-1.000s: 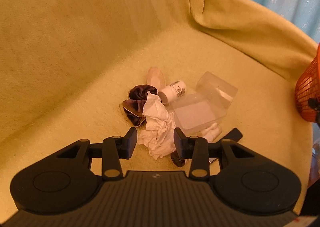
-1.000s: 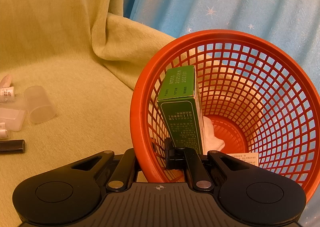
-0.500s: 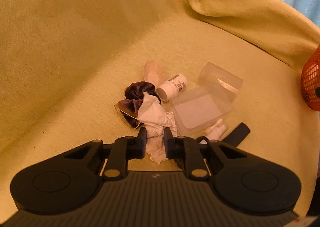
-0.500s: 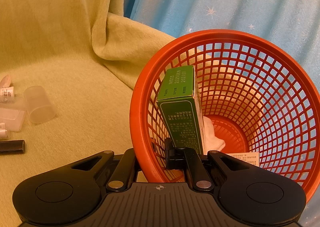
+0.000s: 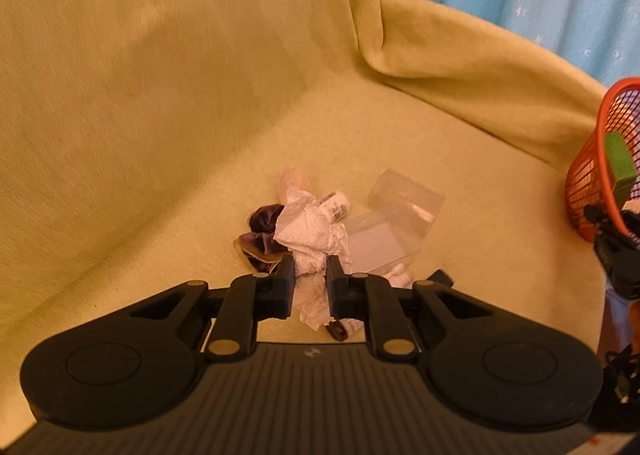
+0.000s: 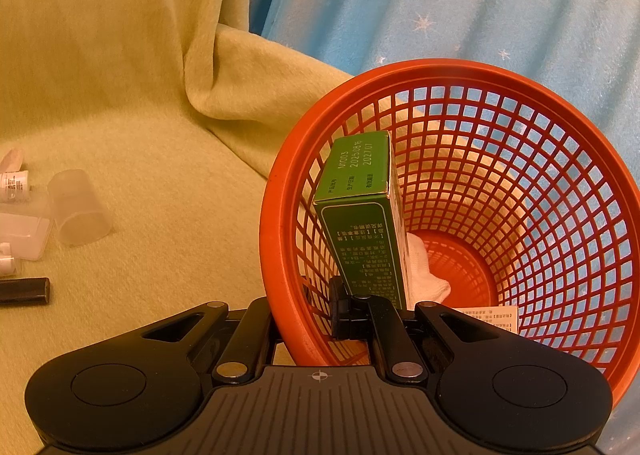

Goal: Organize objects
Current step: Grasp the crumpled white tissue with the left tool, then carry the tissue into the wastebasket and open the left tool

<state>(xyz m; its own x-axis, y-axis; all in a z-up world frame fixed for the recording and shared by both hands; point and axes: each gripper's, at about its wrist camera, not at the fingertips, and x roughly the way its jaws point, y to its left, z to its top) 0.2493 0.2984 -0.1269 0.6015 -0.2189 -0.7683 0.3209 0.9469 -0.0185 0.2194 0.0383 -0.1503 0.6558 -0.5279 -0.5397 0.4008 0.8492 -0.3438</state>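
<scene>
Two claws: one per hand, each seen from its own wrist camera.
Left claw (image 5: 311,283): fingers pressed in on a crumpled white tissue (image 5: 310,239); the wad bulges out ahead of the fingertips and a tail hangs below them.
Under left claw: a dark cylindrical stick (image 5: 337,330) lies on the yellow cover (image 5: 160,135), partly hidden by the tissue and the right finger.
Just ahead, left of fingertips: dark purple hair tie (image 5: 262,233), on the cover, against the tissue.
Just ahead, right of fingertips: flat clear plastic case (image 5: 376,245); a clear plastic cup (image 5: 406,195) on its side lies just beyond it.
Further ahead: small white bottle (image 5: 336,205) with a printed label, half covered by the tissue; a pale pink oval thing (image 5: 294,179) behind it, identity unclear.
Right claw (image 6: 308,311): clamped across the rim of the orange basket (image 6: 276,191), one finger outside the wall, the other inside.
Inside basket, ahead of right claw: green box (image 6: 360,207) standing against the near wall; white cloth or tissue (image 6: 424,271) at the bottom beside it; a printed paper slip (image 6: 490,315) to the right.
Far behind: blue curtain with stars (image 6: 440,3).
</scene>
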